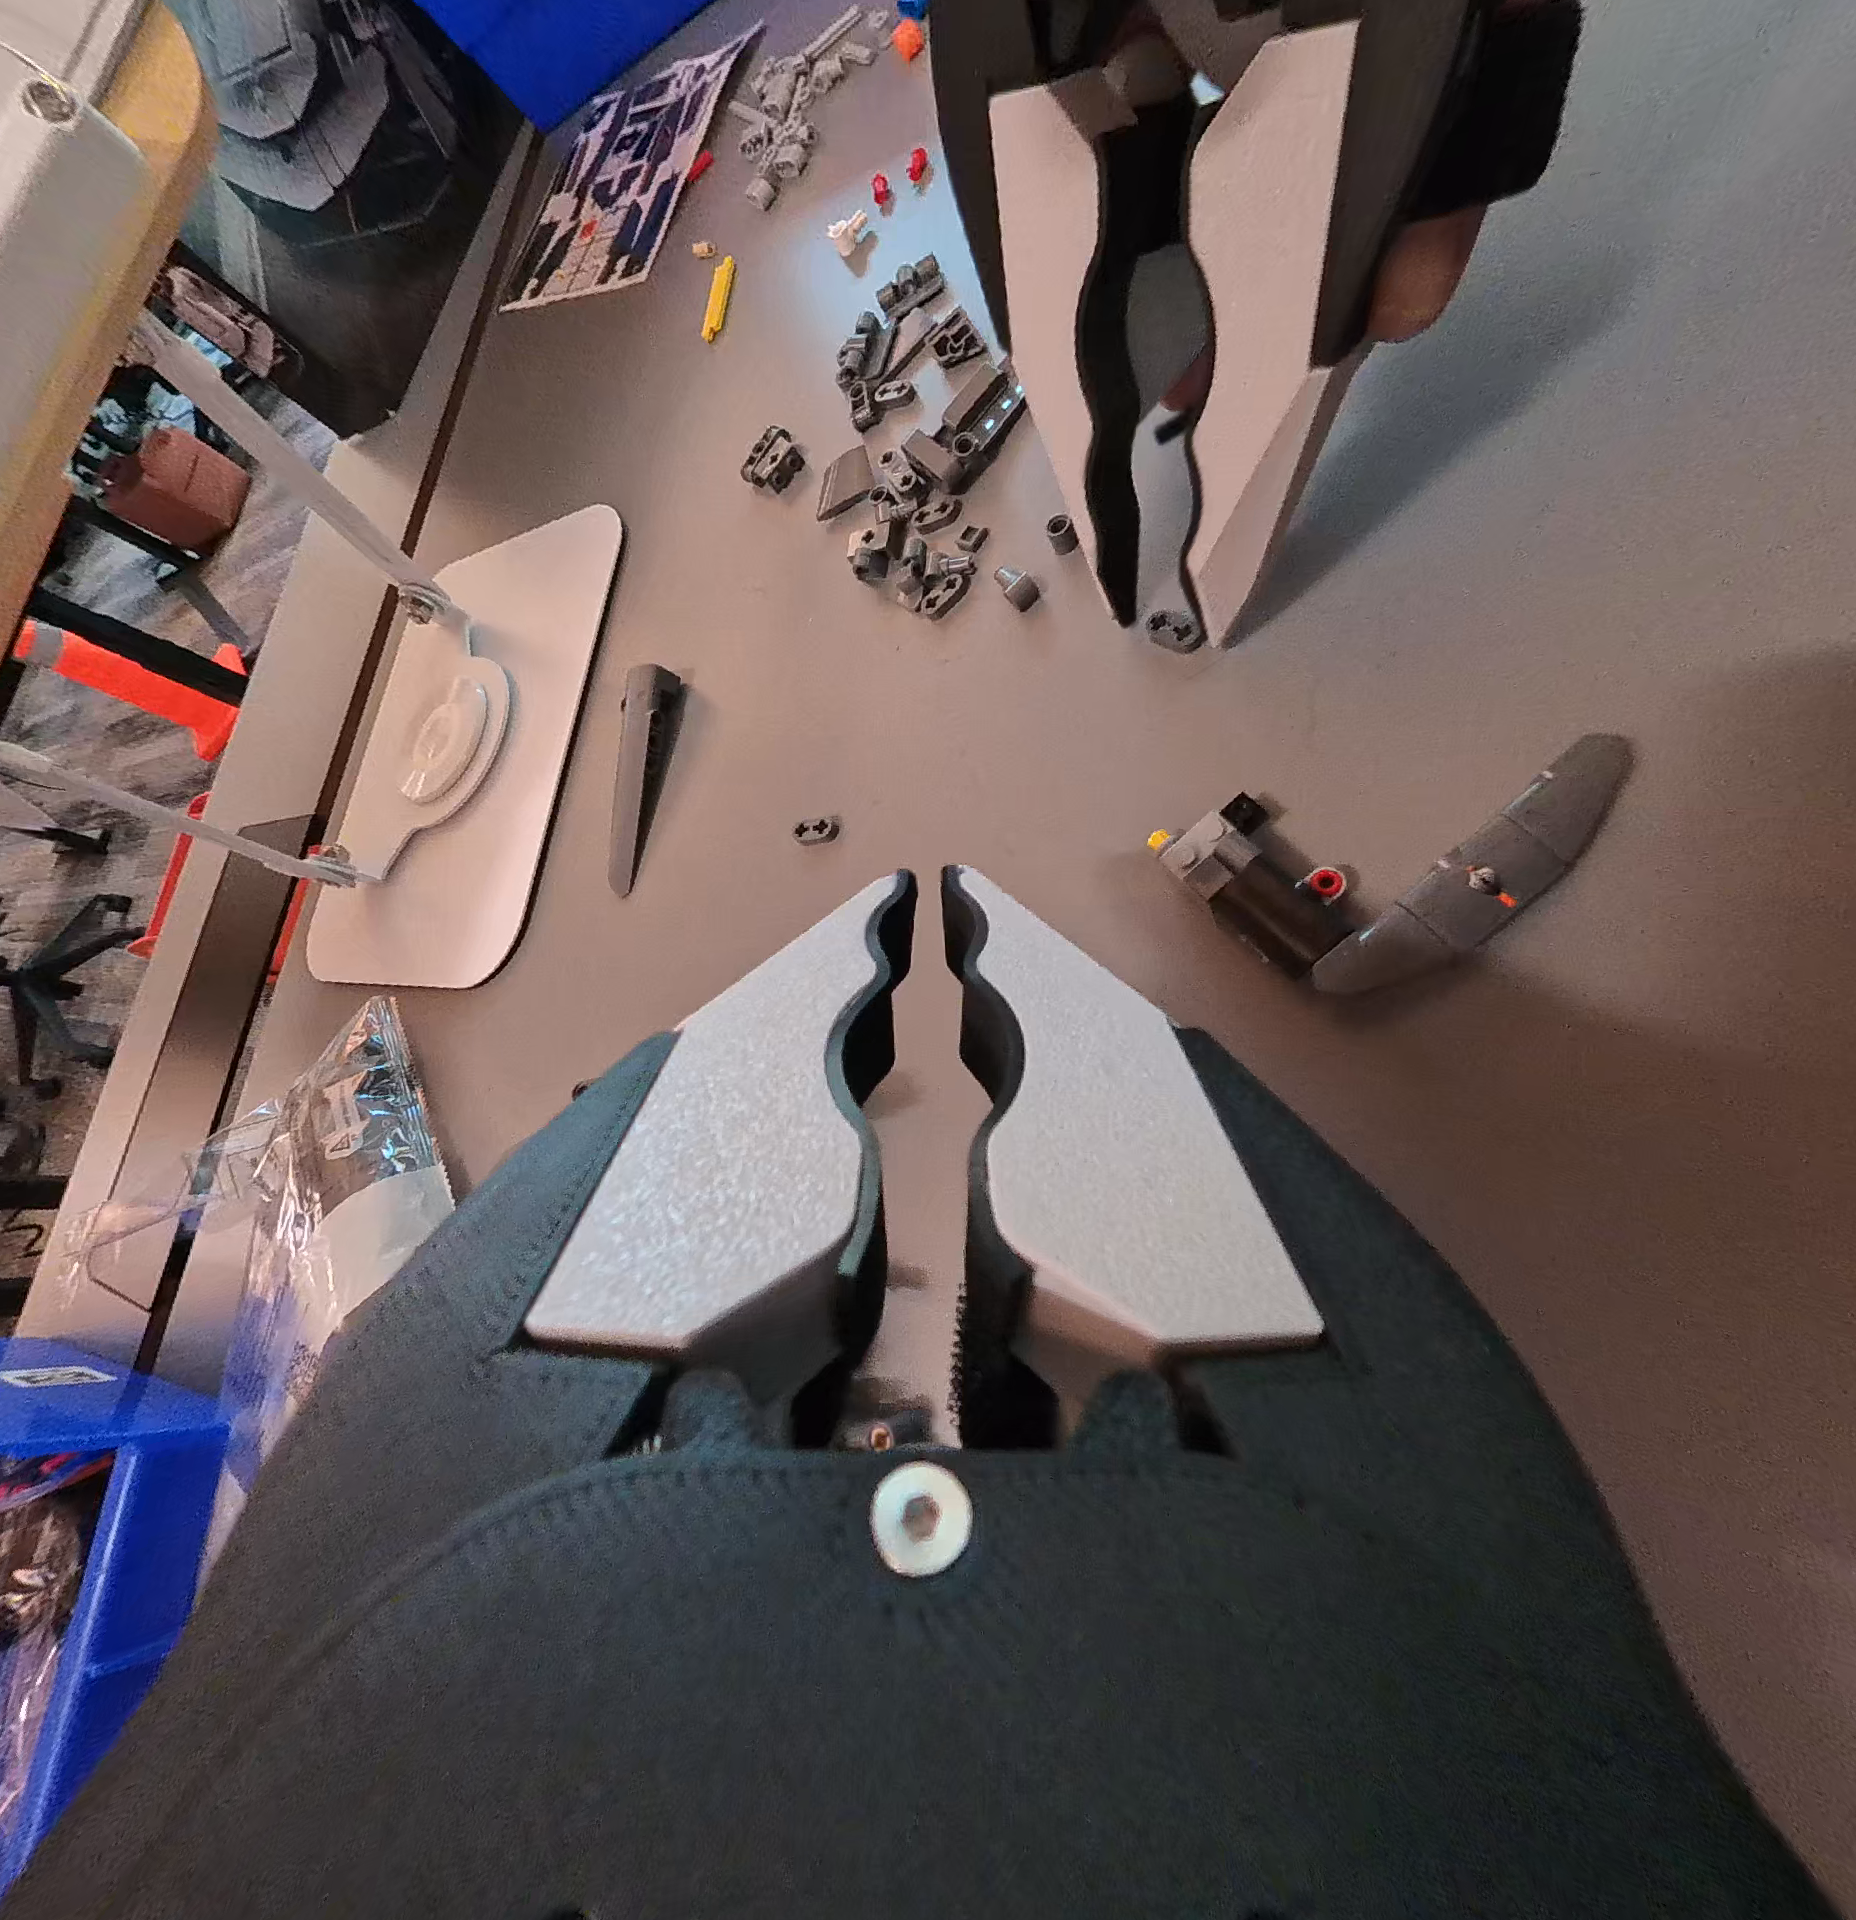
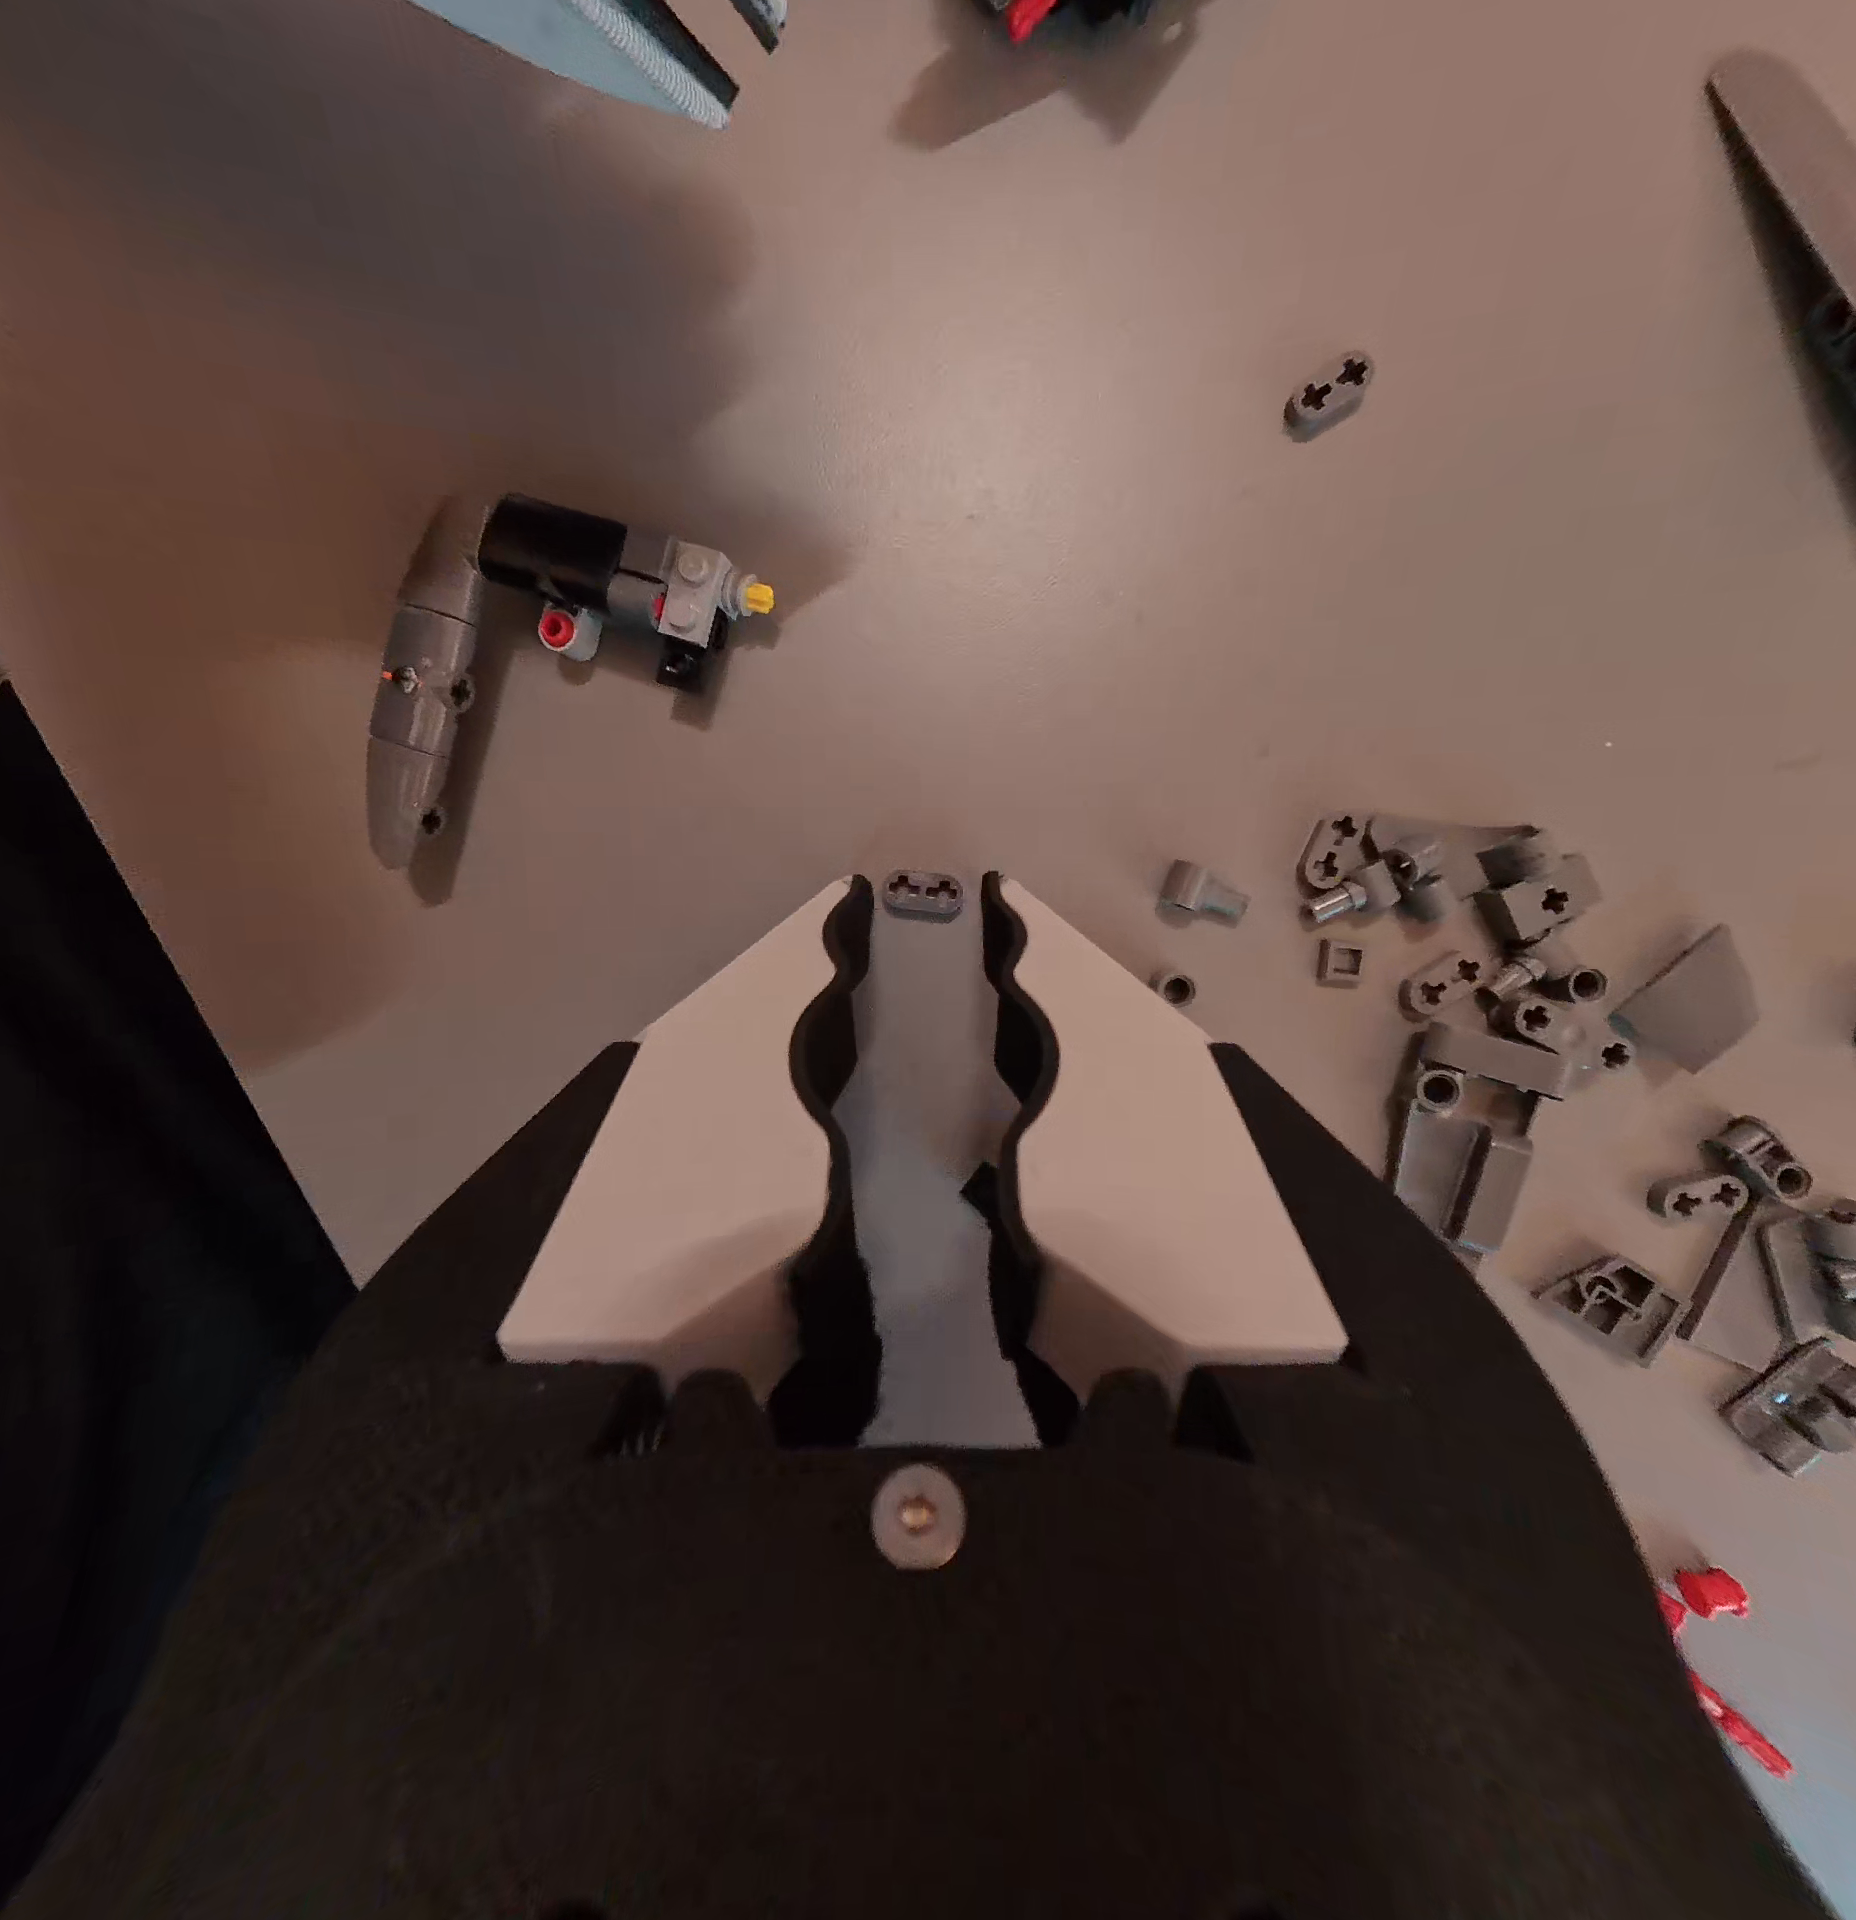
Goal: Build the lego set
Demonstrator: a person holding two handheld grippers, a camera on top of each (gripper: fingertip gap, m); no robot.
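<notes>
My right gripper points down at the grey table, its tips on either side of a small grey two-hole link lying flat. The left pad is close to the link and a sliver of table shows between the link and the right pad, so the gripper is open. The left wrist view shows the same gripper upright with the link at its tips. My left gripper hovers over bare table, its tips almost together with nothing between them. A second grey link lies just ahead of it.
A part-built black and grey assembly with a curved grey panel lies to the right. A long tapered grey piece, a white stand base, clear bags and a blue bin are at the left. A pile of grey parts lies beside the right gripper. About 11 cm separates my left fingertips from my right. The long tapered grey piece is about equally far from each gripper, around 20 cm.
</notes>
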